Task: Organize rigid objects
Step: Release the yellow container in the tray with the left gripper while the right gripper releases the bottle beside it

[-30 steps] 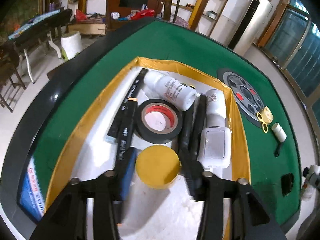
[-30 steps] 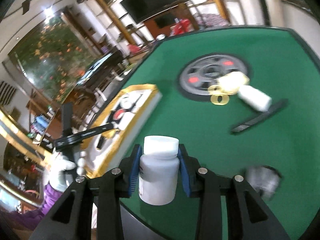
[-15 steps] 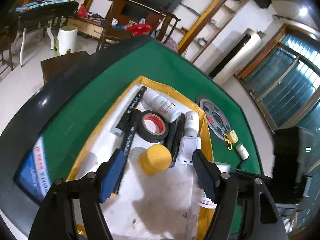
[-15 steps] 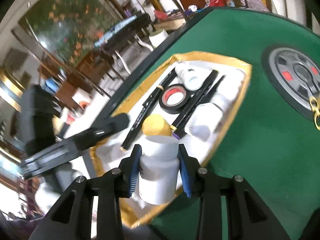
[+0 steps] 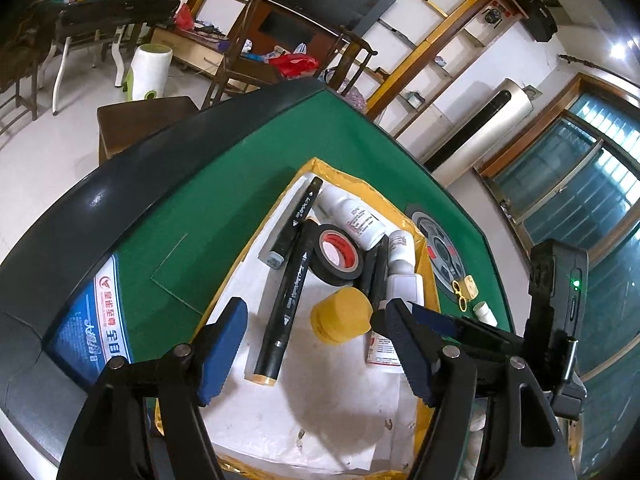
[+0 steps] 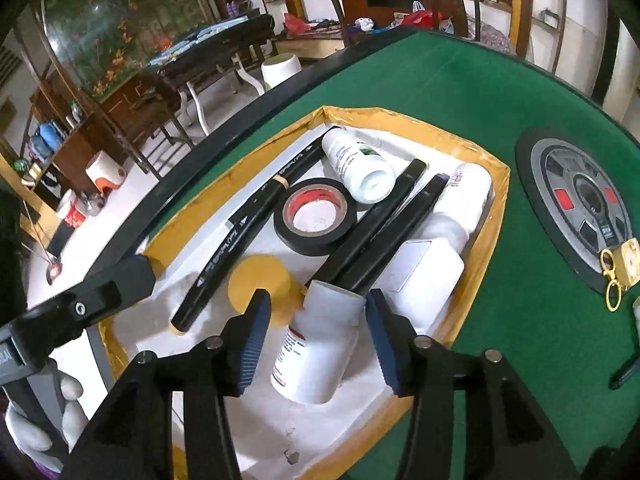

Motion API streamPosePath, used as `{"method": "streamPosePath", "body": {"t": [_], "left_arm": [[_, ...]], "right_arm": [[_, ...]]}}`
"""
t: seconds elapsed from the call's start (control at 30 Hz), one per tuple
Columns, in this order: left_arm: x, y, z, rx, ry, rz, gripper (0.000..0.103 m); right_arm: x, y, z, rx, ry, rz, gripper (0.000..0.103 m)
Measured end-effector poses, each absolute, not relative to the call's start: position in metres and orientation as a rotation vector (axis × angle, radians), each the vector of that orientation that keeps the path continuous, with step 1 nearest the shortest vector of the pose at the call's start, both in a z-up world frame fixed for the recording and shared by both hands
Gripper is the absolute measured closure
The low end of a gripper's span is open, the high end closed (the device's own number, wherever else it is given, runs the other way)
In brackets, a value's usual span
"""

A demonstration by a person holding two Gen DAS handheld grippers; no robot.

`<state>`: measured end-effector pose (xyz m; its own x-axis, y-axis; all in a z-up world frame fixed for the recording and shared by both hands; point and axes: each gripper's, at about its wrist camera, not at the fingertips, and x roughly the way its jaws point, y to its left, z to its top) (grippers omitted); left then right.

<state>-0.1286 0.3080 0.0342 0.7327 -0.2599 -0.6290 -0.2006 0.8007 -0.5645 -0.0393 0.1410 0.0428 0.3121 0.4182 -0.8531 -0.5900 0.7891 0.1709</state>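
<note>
A white bottle (image 6: 316, 344) lies in the yellow-rimmed, white-lined tray (image 6: 492, 240), its cap against two black markers (image 6: 384, 224). My right gripper (image 6: 316, 304) straddles the bottle; its jaws are opening and the pads stand off it. Also in the tray are a black tape roll (image 6: 316, 216), a yellow jar (image 6: 260, 280), more white bottles (image 6: 356, 164) and a white box (image 6: 420, 268). My left gripper (image 5: 312, 312) hangs open over the tray's (image 5: 240, 256) near end, holding nothing, with the yellow jar (image 5: 340, 316) beyond its tips. The white bottle's label (image 5: 382, 350) shows behind its right finger.
On the green felt to the right of the tray lie a grey disc (image 6: 580, 200), small yellow scissors (image 6: 612, 276) and a dark pen (image 6: 628, 364). A small white bottle (image 5: 485, 314) lies there too. A gloved hand (image 6: 40, 420) holds the left gripper. The table's black rim (image 5: 60, 224) runs along the left.
The right gripper carried the white bottle from over the felt to the tray, lowered it and parted its jaws off it. The left gripper drew back from the yellow jar and opened wider.
</note>
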Motion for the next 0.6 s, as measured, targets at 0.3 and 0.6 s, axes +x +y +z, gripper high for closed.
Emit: {"method": "streamPosePath", "body": {"t": [0.3,0.6], "left_arm": [[-0.128,0.298,0.039,-0.631,0.762,-0.026,0.028],[-0.131,0.262,0.056,-0.494,0.743,0.013,0.028]], "right_arm": [[-0.061,0.109,0.078,-0.088,0.906,0.636,0.027],[-0.078,0.054,0.083,-0.046,0.832,0.501,0.021]]}}
